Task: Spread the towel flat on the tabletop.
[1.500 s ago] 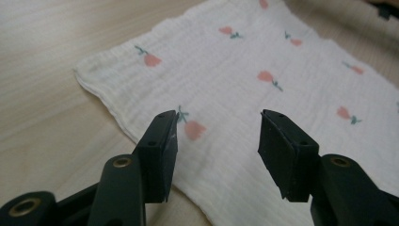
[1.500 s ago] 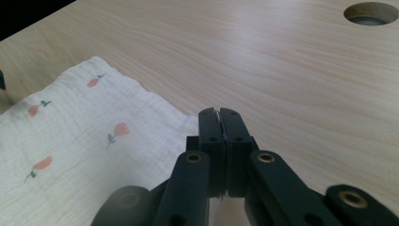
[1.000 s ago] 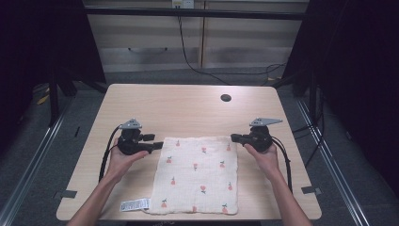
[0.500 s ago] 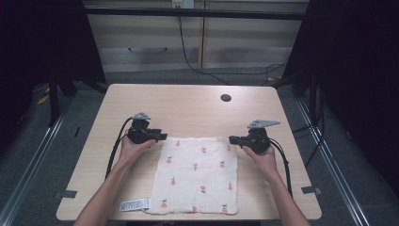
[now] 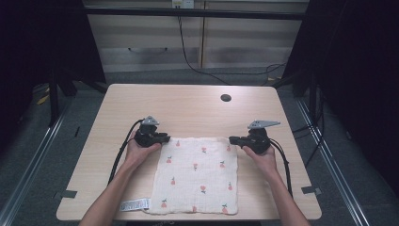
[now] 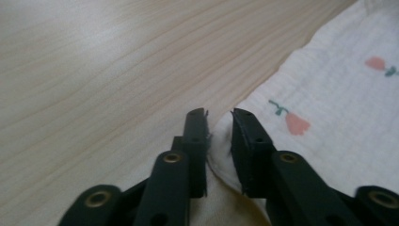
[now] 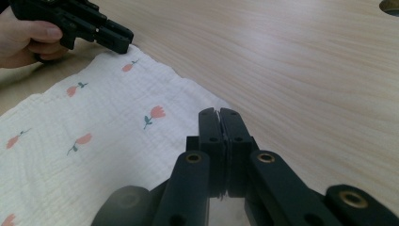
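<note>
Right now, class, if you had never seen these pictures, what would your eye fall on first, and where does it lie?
First, the white cloth with small pink flowers, spread flat at the near middle of the pale wooden table. Next, the black grippers at its two far corners: the right gripper is shut on its corner, while the left gripper has just been closing, with the cloth's corner between its jaws. A dark round hole marks the table's far side.

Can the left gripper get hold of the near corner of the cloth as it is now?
Probably yes. The left gripper has just been closing, its fingers stand either side of the cloth corner, nothing in between.
</note>
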Demonstrator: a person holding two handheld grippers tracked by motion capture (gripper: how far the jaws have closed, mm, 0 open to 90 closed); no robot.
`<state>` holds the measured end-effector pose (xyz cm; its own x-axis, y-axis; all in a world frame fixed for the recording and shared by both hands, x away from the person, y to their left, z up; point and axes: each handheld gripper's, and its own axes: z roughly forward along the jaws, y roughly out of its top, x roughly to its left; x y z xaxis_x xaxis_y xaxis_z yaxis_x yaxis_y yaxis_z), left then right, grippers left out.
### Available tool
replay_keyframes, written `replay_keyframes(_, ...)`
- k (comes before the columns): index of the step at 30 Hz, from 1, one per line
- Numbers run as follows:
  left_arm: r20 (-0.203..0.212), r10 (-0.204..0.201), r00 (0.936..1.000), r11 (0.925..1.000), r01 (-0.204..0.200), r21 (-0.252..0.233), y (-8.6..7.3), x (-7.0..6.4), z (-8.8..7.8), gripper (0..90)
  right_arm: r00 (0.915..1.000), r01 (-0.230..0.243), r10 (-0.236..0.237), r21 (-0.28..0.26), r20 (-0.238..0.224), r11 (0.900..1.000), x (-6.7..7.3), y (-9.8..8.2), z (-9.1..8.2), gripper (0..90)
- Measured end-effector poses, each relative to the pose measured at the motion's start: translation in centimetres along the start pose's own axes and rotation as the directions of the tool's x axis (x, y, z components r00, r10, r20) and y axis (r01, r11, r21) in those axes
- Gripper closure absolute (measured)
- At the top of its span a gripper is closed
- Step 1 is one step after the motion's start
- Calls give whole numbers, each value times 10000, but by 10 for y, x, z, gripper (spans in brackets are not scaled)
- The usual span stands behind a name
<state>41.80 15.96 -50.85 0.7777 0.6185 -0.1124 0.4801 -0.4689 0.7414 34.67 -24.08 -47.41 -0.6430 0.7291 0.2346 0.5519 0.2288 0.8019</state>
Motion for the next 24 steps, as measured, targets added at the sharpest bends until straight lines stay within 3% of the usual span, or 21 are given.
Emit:
replay_keyframes(3, -138, 198, 9997, 9998, -198, -19, -2, -2, -2, 846, 10000, -35, 35, -50, 18, 10000, 0, 0, -1, 891)
replay_keyframes(5, -12, 75, 10000, 10000, -75, -24, -3, -2, -3, 857, 10000, -53, 53, -57, 13, 10000, 0, 0, -2, 891)
replay_keyframes(11, 578, -805, 9951, 9954, 832, -472, -6, 3, -7, 862, 9999, -165, 164, -210, -49, 9996, -1, -1, -3, 891)
replay_keyframes(24, 942, -480, 9944, 9844, 630, -1640, 13, -3, -37, 862, 9996, -280, 280, -791, -2, 9965, -3, 4, -16, 891)
